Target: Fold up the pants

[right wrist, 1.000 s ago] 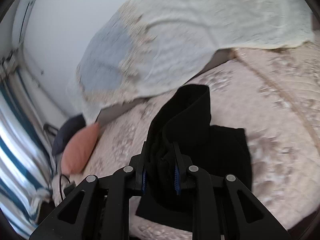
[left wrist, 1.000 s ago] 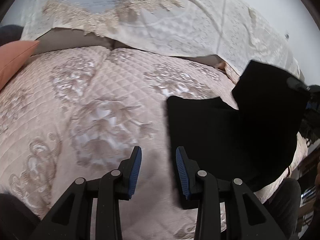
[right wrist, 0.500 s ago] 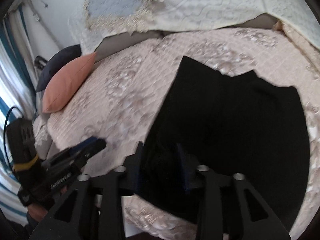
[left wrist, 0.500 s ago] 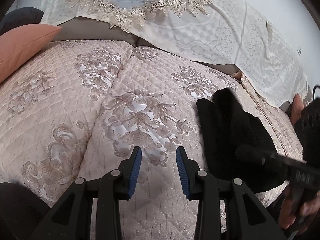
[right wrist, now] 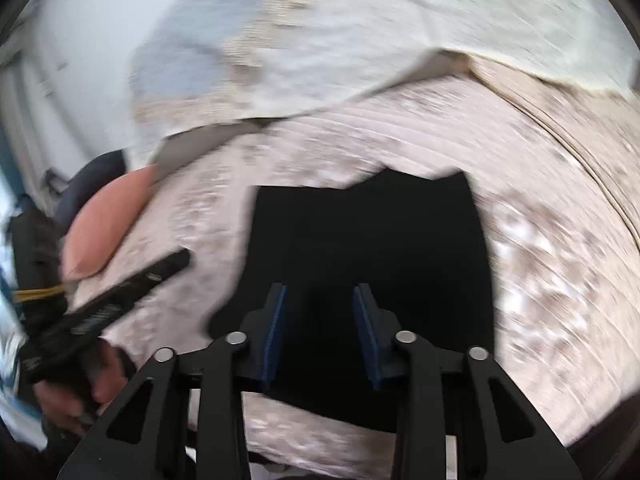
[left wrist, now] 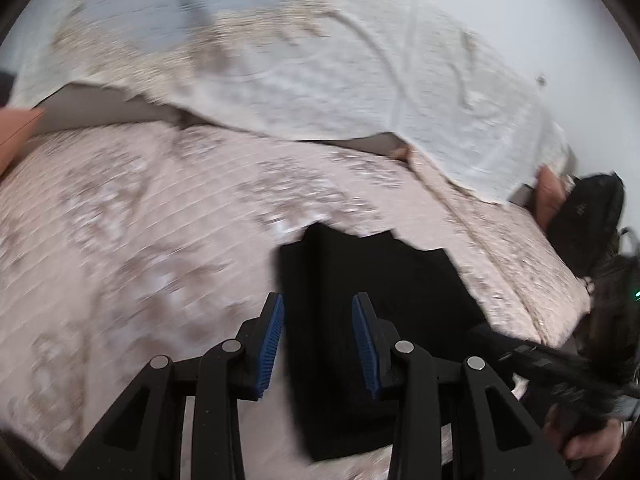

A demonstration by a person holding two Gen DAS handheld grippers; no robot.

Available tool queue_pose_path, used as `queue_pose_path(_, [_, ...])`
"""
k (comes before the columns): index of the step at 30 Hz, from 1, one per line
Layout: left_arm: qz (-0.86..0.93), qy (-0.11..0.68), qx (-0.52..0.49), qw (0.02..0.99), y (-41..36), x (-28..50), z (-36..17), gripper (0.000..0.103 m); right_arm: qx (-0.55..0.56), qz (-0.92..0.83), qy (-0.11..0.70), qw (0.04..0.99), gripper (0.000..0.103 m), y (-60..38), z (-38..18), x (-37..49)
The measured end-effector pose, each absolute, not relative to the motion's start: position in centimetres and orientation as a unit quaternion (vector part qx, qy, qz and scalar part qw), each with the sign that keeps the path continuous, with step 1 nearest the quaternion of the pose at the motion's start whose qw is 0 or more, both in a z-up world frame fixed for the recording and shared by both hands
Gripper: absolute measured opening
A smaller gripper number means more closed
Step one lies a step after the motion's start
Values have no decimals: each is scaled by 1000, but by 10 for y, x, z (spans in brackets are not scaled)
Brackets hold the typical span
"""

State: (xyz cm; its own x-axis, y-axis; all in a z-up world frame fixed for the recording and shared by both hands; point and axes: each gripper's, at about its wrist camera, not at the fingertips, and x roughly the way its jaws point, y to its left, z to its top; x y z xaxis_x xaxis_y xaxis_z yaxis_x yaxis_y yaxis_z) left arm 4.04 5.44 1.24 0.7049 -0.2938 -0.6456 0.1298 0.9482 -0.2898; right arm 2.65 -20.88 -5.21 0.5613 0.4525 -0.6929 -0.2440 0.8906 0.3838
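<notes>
Left gripper (left wrist: pixel 318 340): jaws partly open, nothing held, black cloth below the gap.
Right gripper (right wrist: pixel 319 330): jaws apart and just been closing a bit (nothing pinched), above the pants.
Black pants (right wrist: pixel 372 264): folded, lying flat on the pink quilted bedspread (right wrist: pixel 560 264), near its front edge.
Orange pillow (right wrist: pixel 106 222): left of the pants, apart.
Lace cover (left wrist: pixel 320 80): white, draped behind the bed (blurry).
</notes>
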Motion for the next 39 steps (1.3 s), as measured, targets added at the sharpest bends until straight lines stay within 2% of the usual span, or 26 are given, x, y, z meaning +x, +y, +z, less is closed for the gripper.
queue_pose_path(2, [-127,371,-99,915,38,53,13,38,118,193,468,854,33,-210,-73,32])
queue_pose_path(8, [-124,405,-61,904,8,80,-4,38,157,221,432,860,33,-229,-55,25])
queue_pose_path(15, [-94,431,-30,897,9,78,-20,38,171,177,404,881,33,-257,-51,59])
queue_pose_path(29, [-28,364,-42,930,9,104,28,38,161,159,410,884,33,-262,-65,109])
queue_pose_path(32, [-11,368,-51,928,19,105,27,38,150,152,436,874,33,-257,-81,114])
queue_pose_path(39, [-83,377,-42,922,-9,106,24,38,171,148,407,885,33,-283,-65,107])
